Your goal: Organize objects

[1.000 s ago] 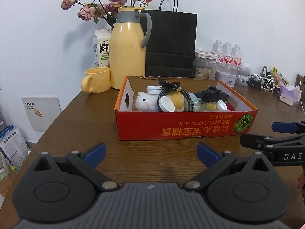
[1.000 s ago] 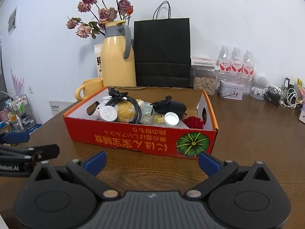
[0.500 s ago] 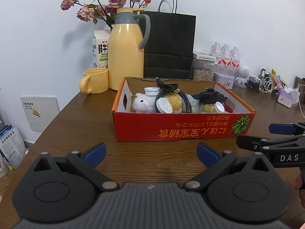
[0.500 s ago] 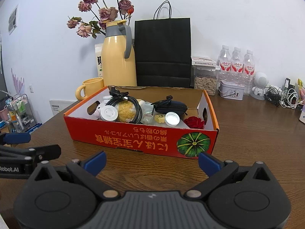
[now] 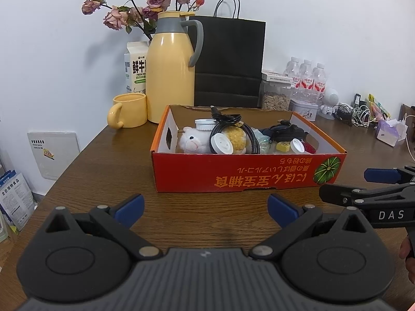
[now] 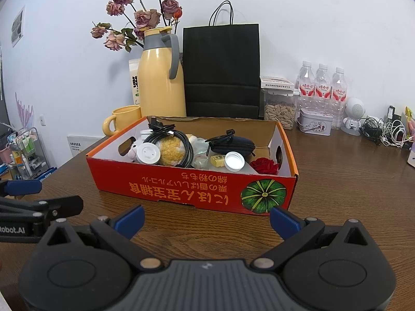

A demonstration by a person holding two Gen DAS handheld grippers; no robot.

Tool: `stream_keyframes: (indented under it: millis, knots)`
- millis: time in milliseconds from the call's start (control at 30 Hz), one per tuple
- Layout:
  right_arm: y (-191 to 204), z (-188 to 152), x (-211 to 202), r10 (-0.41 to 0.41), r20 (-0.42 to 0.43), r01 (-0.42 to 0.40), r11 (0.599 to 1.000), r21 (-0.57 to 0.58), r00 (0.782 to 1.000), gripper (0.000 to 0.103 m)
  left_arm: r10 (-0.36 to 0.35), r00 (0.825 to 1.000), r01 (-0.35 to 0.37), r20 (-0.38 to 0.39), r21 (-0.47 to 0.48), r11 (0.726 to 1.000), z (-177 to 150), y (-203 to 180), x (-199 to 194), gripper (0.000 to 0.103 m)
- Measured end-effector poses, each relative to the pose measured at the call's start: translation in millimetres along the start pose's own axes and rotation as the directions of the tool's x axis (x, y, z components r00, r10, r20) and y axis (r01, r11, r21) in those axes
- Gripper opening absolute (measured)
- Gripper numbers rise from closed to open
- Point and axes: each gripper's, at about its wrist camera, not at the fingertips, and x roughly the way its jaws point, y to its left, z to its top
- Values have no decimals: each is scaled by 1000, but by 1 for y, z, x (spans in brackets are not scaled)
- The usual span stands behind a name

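Red box (image 5: 233, 176) holds plush (image 5: 192, 141), cable (image 5: 228, 124), pouch (image 6: 232, 143) — both grippers (image 5: 205, 204) (image 6: 206, 216) spread, empty.

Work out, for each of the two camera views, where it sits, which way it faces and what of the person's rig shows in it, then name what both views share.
Left wrist: sits on the left tool, facing the red box head-on; the right tool enters at right.
Right wrist: sits on the right tool, facing the box's pumpkin corner; the left tool enters at left.
Shared: the box, yellow thermos, black bag.
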Motion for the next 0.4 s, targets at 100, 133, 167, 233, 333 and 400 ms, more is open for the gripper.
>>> stream_keyframes:
  millis: [100,133,167,233,333,400]
  knots:
    - [0,0,0,0,0,0,1000,0,1000,103,1,1000,-1,-3,-3,1000,0,0,2,103]
    - [0,0,0,0,0,0,1000,0,1000,103,1,1000,-1,-5,-5,1000,0,1,2,103]
    - [0,0,0,0,0,0,1000,0,1000,103,3,1000,-3,-5,-7,1000,0,1,3,103]
    - [0,0,0,-1,0,1,1000,1,1000,103,8,1000,-8,1,-8,1000,-1,1,2,103]
    - [0,0,1,0,-1,0,1000,1,1000,103,13,1000,-13,7,-12,1000,-1,2,1,103]
    - [1,0,1,-1,-1,1,1000,1,1000,103,13,1000,-13,0,-14,1000,0,2,2,103]
